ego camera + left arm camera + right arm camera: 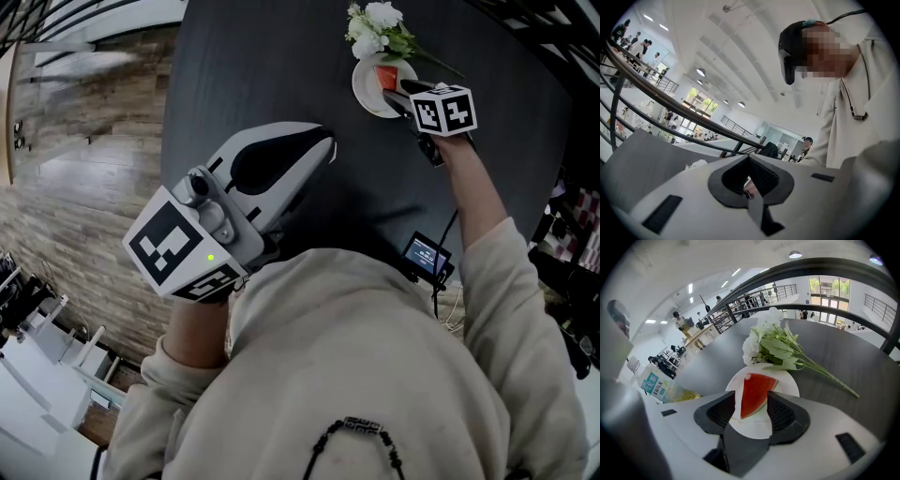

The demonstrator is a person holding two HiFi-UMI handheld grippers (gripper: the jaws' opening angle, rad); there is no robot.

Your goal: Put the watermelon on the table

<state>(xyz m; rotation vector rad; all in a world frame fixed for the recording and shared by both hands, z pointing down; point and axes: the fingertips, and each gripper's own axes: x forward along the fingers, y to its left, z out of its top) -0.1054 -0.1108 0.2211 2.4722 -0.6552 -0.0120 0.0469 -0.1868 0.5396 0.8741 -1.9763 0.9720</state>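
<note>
Right tool (751,397) open astride watermelon (757,389) on plate (790,383), left tool (749,158) closed

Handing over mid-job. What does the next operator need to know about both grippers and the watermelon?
Left gripper: shut, empty, pointing upward away from the work.
Right gripper: open, jaws either side of the watermelon slice, not closed on it.
The slice lies on the white plate on the dark table, beside the flowers.
Done: approach only.
Left: grip the slice, lift it off the plate, set it on bare table.
</note>
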